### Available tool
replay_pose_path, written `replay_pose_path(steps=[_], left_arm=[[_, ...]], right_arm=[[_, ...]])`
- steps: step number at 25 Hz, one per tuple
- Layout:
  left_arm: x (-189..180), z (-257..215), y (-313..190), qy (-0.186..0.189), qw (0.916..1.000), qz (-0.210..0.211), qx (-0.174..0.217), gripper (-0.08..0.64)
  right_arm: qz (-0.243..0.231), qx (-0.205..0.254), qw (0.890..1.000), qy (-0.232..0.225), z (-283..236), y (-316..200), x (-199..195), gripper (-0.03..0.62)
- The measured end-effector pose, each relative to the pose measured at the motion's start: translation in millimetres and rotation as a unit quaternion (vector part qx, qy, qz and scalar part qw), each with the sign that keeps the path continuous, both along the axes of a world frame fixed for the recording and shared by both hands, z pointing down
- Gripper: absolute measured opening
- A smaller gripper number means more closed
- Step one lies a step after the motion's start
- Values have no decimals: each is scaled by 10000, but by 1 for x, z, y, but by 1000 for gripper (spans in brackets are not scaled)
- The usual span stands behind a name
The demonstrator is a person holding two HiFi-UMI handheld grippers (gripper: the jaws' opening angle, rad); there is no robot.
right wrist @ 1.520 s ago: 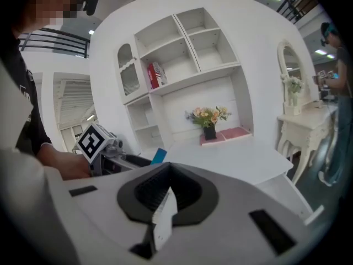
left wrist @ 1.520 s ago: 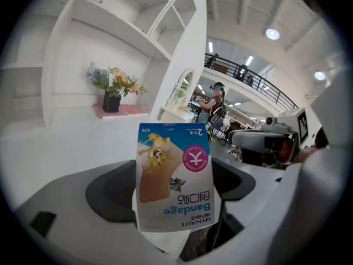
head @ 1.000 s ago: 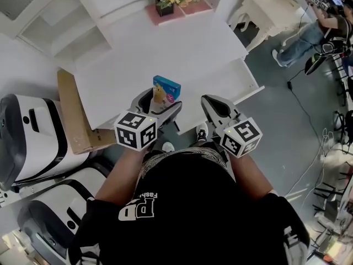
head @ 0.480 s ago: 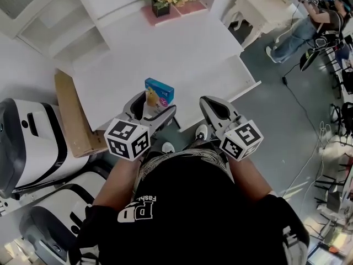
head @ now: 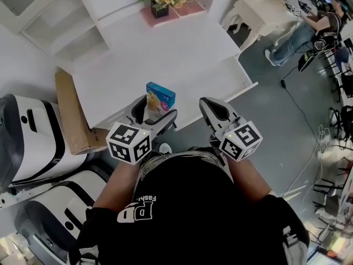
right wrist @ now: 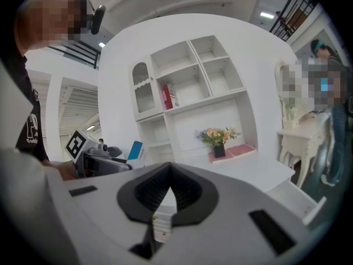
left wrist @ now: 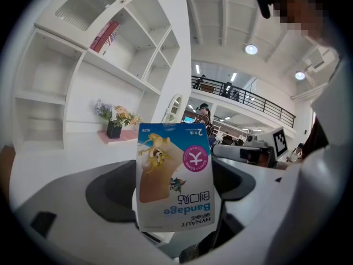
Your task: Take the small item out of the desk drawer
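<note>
Left claw is clamped on the bandage box, a small blue and tan carton; the jaws press on its two broad faces near the end closest to the camera, and most of the carton stands out beyond them, with its print upside down in the left gripper view. In the head view the bandage box is held up over the front edge of the white counter, just left of the open drawer; whether it touches the counter cannot be told, but it is clearly out of the drawer, so the taking-out looks done or nearly so.

Right claw has its jaws brought together with nothing between them; it hangs near the drawer front, apart from the carton.

Judging by its look, the carton is light and thin-walled; stiff enough to keep its shape, yet easy to dent if squeezed hard; its glossy printed faces may slip under a loose hold. The flat broad faces are the sound place to grip, as now, with moderate pressure; a hold nearer the middle would steady it, since the long free end could swing or twist when it is set down.

A flower pot stands at the far side of the counter, well apart from all this.
</note>
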State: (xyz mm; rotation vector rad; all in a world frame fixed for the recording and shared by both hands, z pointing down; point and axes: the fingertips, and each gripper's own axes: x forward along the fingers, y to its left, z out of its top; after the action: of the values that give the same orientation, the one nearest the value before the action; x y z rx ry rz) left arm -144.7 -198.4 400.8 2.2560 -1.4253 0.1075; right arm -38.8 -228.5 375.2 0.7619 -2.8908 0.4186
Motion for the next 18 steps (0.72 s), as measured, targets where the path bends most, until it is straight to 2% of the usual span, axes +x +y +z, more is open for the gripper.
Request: replay_pose_path(steps=[4, 10, 15, 18], left_arm=[[20, -6, 9, -21, 10000, -68, 9, 419], [64, -22, 16, -15, 9998, -153, 123, 419], [93, -23, 29, 323, 9989, -335, 33, 419], [105, -20, 38, 332, 9982, -492, 12, 420]], right_arm=[[-122, 36, 9999, -16, -4, 9, 16, 8], [-181, -71, 9998, -56, -1, 21, 62, 8], [-307, -82, 9994, -102, -1, 38, 92, 8], [-379, -98, 9990, -236, -4, 47, 106, 8]])
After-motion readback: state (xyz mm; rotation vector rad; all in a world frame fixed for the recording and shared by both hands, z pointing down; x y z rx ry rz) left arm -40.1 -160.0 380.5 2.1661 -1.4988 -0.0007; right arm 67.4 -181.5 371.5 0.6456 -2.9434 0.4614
